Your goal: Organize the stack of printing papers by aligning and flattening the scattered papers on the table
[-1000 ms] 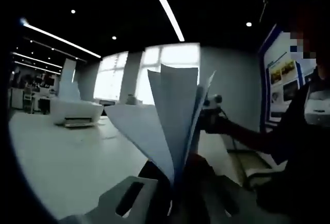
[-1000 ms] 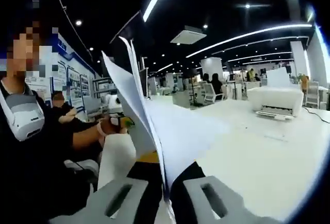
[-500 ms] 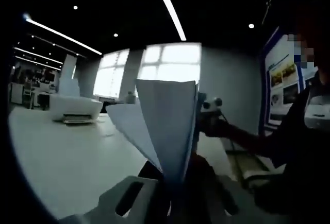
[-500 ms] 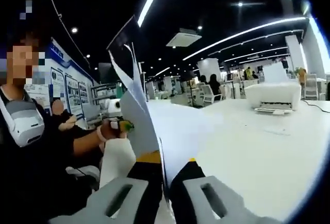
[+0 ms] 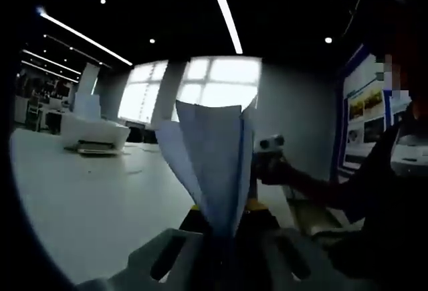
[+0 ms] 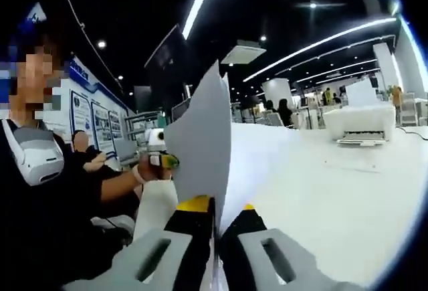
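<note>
Sheets that fanned apart have closed together; I hold the paper stack upright above the table, left gripper and right gripper each pinching it, edges nearly aligned

open-plan office: white printer on long white table, desk chairs, wall posters, ceiling strip lights

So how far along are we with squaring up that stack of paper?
Done: the papers are gathered into one bundle and lifted off the table. In hand: the left gripper and the right gripper each pinch it at opposite ends, held upright, though the top edges look uneven and fanned in the left gripper view. Left: tap the edges flush, lay the stack flat and press it down.
</note>
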Available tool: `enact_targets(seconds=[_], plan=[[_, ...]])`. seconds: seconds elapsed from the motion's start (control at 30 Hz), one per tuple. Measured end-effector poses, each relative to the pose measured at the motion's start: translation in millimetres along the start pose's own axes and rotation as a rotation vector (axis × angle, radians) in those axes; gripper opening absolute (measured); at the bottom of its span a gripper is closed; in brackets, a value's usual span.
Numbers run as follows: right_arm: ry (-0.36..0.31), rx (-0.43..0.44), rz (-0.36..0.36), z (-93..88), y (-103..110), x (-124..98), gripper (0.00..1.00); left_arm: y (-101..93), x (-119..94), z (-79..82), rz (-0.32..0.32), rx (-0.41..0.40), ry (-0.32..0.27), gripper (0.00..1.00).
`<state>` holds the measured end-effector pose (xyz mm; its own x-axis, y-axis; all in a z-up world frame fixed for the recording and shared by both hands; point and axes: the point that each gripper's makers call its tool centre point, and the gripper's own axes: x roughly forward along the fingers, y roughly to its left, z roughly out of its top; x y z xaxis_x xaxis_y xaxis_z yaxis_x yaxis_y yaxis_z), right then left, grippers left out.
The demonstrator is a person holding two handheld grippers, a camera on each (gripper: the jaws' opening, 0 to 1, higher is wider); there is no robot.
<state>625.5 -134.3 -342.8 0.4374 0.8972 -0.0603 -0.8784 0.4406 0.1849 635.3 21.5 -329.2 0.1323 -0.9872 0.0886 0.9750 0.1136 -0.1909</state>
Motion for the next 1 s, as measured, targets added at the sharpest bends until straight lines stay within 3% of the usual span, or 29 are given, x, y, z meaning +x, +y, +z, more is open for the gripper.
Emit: enact_targets(seconds=[0.1,0.17,0.2,0.27,0.47,0.57,0.63,0.73,0.83,0.87,0.97,1.0], plan=[[0.004,-0.006,0.014,-7.7,0,0,0.04,5.3,-2,-5.9,0.018,0.016,0.008,0.12],[0.041,-0.005,-0.018,-21.9,-7,2,0.14,15.3,-4,-24.5,0.064,0.008,0.06,0.28],[0.063,-0.006,-0.014,-26.6,-7,3,0.11,15.3,-2,-27.7,0.056,0.004,0.056,0.28],[0.048,-0.01,-0.005,-21.8,-5,3,0.09,10.7,-1,-27.8,0.035,0.008,0.05,0.1],[0.011,0.013,0.03,-12.4,0,4,0.09,-2.7,-1,-18.5,-0.017,0.044,0.03,0.06],[0.008,0.035,0.074,-15.3,8,7,0.0,-2.0,-3,-19.9,-0.014,0.055,0.034,0.06],[0.012,0.01,0.061,-13.2,10,7,0.0,-1.6,-4,-20.4,-0.02,0.038,0.02,0.06],[0.031,-0.028,0.07,-1.4,18,6,0.0,-4.3,-5,-15.6,-0.036,0.016,-0.013,0.06],[0.095,-0.069,0.076,13.1,23,3,0.0,-8.8,-3,-8.7,-0.059,0.006,-0.051,0.06],[0.114,-0.085,0.082,20.6,24,1,0.0,-10.2,-3,-6.9,-0.066,0.009,-0.06,0.08],[0.189,-0.168,0.074,42.7,25,-6,0.0,-4.7,-3,-2.9,-0.028,-0.011,-0.068,0.34],[0.222,-0.191,0.065,49.0,25,-9,0.0,-4.0,-3,-2.1,-0.029,-0.019,-0.067,0.38]])
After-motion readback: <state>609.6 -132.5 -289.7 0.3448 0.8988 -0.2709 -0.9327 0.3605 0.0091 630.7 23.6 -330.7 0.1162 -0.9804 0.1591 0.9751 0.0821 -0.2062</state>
